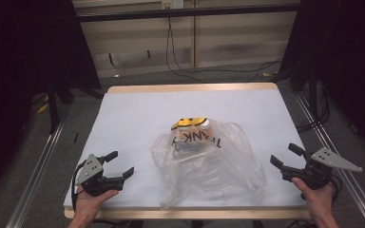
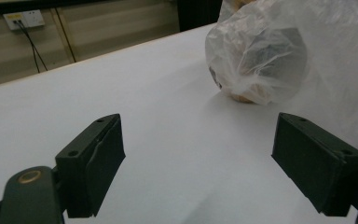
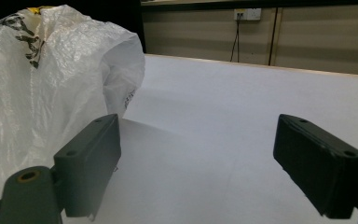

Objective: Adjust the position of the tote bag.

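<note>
A crumpled clear plastic bag [image 1: 208, 164] lies on the white surface [image 1: 138, 114], slightly toward the person's edge of its middle, with black lettering and a yellow printed patch at the far end of the bag. Dark, rounded contents show through the film in the left gripper view, where the bag [image 2: 279, 51] rests on the surface to the upper right of the jaws. The left hand-held gripper [image 1: 122, 165] sits to the left of the bag, apart from it, near the person's edge of the surface; its jaws stand wide apart with nothing between them. The right hand-held gripper [image 1: 286, 157] sits to the right of the bag, likewise apart from it, jaws spread wide and empty. In the right gripper view the bag [image 3: 51, 93] rises just beyond the left-hand jaw. Each hand-held gripper points inward toward the bag.
</note>
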